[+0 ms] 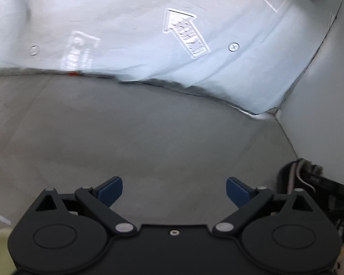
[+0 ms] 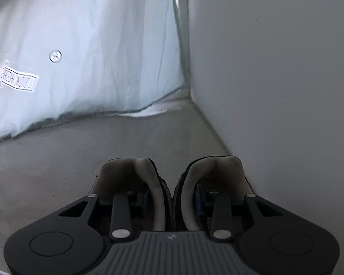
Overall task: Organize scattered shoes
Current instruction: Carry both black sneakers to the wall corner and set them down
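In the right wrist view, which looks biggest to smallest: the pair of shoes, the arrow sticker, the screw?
1. Shoes, though nearness to the camera inflates them.
2. Arrow sticker.
3. Screw.

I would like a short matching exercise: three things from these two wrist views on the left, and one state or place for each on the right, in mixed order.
Things:
1. left gripper
2. right gripper
3. arrow sticker

States or places:
a. on the pale sheet
b. fingers wide apart, nothing between them
c. pinching the inner collars of two dark shoes together

Pairs: 1-b, 2-c, 3-a
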Demonstrator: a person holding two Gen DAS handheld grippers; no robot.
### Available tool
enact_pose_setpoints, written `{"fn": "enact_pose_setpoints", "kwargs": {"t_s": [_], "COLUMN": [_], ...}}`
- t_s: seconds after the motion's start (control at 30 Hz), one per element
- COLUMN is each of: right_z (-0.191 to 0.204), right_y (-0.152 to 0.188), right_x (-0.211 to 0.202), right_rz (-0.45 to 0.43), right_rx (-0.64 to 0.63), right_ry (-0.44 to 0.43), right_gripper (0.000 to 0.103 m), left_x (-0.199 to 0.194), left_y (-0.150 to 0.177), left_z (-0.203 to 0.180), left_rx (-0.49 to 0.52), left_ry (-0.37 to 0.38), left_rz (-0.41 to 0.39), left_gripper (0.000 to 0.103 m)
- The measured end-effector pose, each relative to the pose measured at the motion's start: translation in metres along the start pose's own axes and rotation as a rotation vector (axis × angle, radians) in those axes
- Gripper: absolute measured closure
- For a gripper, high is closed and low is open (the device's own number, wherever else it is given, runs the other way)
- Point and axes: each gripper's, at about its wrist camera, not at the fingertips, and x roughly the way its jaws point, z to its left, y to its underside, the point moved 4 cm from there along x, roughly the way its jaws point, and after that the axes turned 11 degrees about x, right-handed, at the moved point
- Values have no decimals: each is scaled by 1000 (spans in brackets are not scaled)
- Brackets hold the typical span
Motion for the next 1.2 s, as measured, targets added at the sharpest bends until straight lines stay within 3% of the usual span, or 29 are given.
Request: {"fn": "enact_pose_setpoints", "kwargs": {"t_s": [0.23, 0.5, 0.73, 0.87, 0.93, 1.07, 1.13, 1.2], "right_z": [11, 20, 27, 27, 30, 31, 30, 27], "right_y": [-44, -104, -147, -169, -178, -183, -184, -185], "right_x": [74, 143, 192, 215, 224, 227, 215, 196], "right_rz": [64, 50, 44, 38, 41, 62, 40, 6], "right_rx": [-106, -134, -161, -123, -110, -107, -107, -84], "right_ry": [-61, -88, -116, -88, -77, -76, -33, -31], "right_gripper": [64, 64, 63, 61, 55, 49, 39, 37], "left_x": [80, 183, 196, 192, 190, 186, 178, 169], "left_y": [-15, -70, -93, -91, -88, -88, -88, -86], "left_z": [-31, -73, -90, -96, -98, -96, -93, -90], "left_rx": [57, 99, 92, 94, 112, 97, 90, 82], "left_ry": [24, 38, 74, 90, 80, 62, 56, 50], "left_rz": [74, 45, 3, 10, 21, 23, 11, 2], "left_gripper": [5, 5, 5, 5, 5, 5, 5, 5]}}
